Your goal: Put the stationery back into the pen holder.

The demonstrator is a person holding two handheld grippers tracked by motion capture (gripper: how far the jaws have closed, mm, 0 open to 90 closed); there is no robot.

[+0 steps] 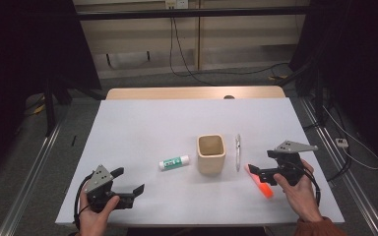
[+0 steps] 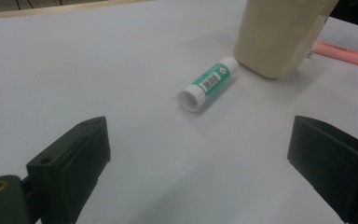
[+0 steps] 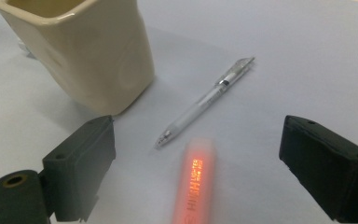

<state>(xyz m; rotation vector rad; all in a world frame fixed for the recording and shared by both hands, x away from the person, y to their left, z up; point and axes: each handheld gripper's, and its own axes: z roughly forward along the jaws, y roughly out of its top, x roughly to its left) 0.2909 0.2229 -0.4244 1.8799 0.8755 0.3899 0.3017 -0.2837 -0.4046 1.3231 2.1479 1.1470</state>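
Orange highlighter [image 3: 193, 186] is lying on the white tabletop [image 1: 142, 128], between the spread, empty jaws of the right hand-held gripper [image 1: 260, 175], just beside a clear pen [image 3: 204, 101]. Likely light, stiff and slick; best pinched across mid-barrel. The left hand-held gripper [image 1: 128, 183] is idling open. Its view is showing a glue stick [image 2: 209, 83] lying beside the cream cup [image 2: 282, 32]; the right gripper view is revealing the highlighter's print.

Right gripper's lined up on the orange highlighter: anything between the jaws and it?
Nothing visible. The right gripper is open, and the orange highlighter lies flat on the table between its jaws. The clear pen and beige cup sit beyond it.
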